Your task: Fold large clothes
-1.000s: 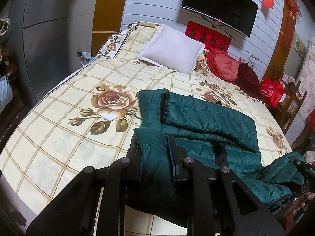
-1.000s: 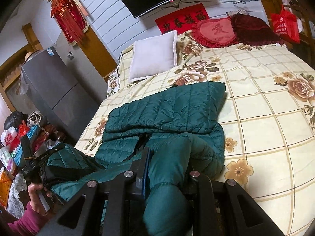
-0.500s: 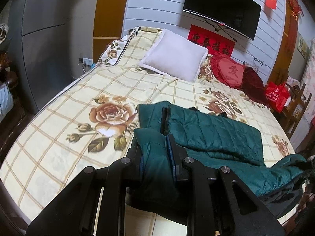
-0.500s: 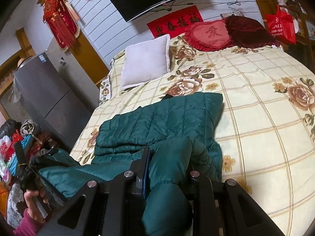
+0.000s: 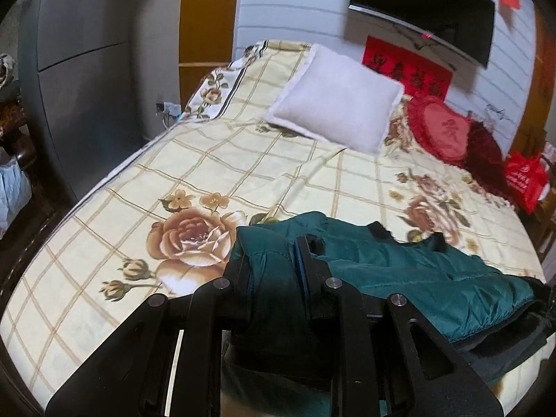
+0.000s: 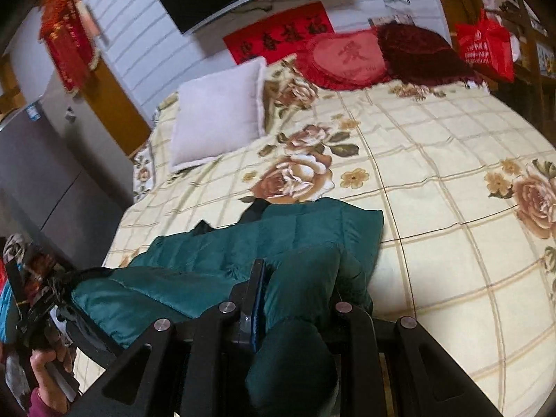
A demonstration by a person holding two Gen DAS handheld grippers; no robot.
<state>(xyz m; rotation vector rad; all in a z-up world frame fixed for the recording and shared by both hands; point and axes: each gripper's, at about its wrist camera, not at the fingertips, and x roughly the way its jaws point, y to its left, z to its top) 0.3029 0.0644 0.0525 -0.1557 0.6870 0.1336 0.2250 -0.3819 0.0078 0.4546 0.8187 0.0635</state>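
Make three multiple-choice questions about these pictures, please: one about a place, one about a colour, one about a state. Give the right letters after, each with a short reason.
1. Where does the white pillow lie?
A. on the floor
B. on the bed, near the wall with the television
C. on top of the jacket

2. What colour is the quilted jacket?
A. dark green
B. yellow
C. white

3. In what state is the right gripper?
A. wide open above bare sheet
B. out of view
C. shut on a fold of the jacket

Answers:
1. B: the pillow rests on the flowered sheet at the far end of the bed, below the television.
2. A: its fabric is dark green in both views.
3. C: green fabric is pinched between the two fingers, as with the left gripper.
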